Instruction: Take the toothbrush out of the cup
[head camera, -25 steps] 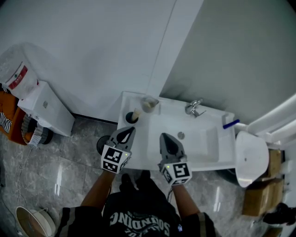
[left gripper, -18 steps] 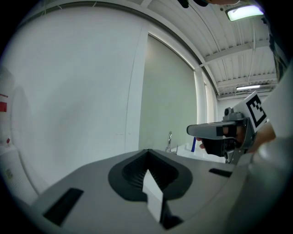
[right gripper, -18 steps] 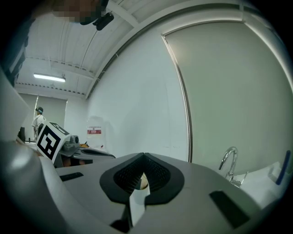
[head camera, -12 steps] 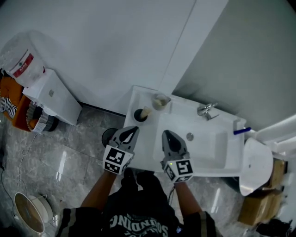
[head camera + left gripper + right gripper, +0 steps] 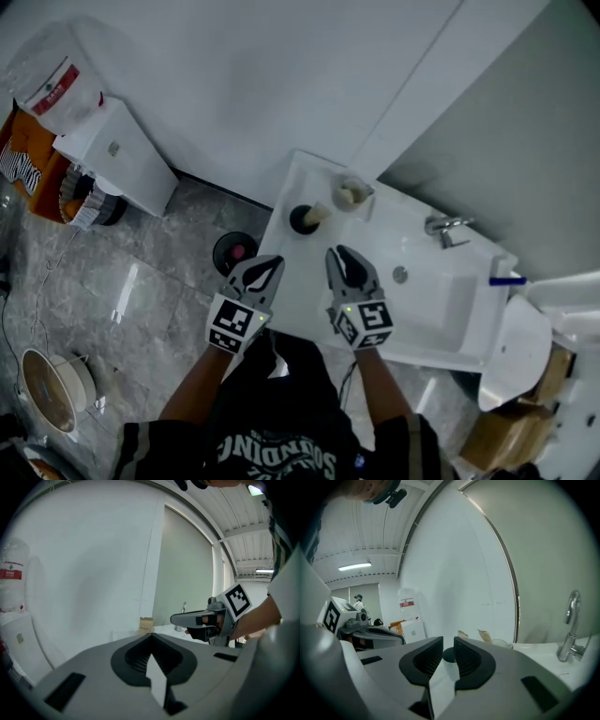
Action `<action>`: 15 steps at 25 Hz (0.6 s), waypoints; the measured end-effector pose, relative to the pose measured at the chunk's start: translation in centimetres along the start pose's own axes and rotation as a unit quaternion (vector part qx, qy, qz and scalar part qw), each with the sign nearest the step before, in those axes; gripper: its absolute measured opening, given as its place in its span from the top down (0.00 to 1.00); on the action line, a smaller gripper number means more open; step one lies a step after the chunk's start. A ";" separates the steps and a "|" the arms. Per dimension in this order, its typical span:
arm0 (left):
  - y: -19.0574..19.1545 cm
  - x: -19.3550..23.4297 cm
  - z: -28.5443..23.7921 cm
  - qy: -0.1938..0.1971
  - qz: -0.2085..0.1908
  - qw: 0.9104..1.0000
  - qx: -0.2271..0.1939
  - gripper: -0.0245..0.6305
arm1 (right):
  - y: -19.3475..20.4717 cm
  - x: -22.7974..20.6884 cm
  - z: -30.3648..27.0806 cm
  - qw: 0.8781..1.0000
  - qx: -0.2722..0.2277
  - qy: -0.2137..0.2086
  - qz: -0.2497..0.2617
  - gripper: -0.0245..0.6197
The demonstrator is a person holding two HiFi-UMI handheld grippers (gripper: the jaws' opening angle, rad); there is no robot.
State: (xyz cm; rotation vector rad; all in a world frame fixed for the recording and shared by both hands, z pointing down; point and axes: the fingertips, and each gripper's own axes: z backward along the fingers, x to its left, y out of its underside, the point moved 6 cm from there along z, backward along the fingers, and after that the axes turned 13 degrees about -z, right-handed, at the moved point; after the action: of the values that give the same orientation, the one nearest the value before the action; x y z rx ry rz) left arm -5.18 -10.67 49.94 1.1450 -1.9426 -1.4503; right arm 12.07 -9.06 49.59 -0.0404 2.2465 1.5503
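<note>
1. The black cup [image 5: 301,219] stands near the back left corner of the white bench [image 5: 302,281]. A pale handle, apparently the toothbrush [image 5: 319,212], leans out of its rim toward the clear cup [image 5: 352,193] just beside it.
2. The right gripper [image 5: 342,255] hangs in front of the black cup, well apart from it. Its jaws have just been opening and stand slightly apart with nothing between them.
3. The left gripper [image 5: 271,264] hangs in front of the black cup and a little to its left, its jaws clenched and empty.
4. The step in hand is likely the approach. The right jaws should spread wider and straddle the handle above the black cup's rim.
5. They should pinch only the handle, then lift along its lean so the black cup does not tip.
</note>
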 end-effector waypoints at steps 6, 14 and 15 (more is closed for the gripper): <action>2.1 0.1 1.2 -0.016 0.012 1.000 0.021 0.97 | 1.4 -1.1 -3.4 0.999 0.024 -0.014 -0.017 0.80; 3.8 0.8 2.2 -0.038 0.025 0.998 0.042 0.97 | 2.3 -2.8 -7.1 0.999 0.038 -0.012 -0.028 0.73; 4.0 0.9 2.3 -0.040 0.026 0.998 0.044 0.97 | 2.4 -3.0 -7.5 0.999 0.040 -0.009 -0.029 0.73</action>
State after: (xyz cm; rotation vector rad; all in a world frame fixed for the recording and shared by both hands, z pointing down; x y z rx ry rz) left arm -8.82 -9.78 52.78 1.0799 -2.0940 -1.4161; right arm 11.90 -15.56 54.98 -0.0691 2.2697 1.4251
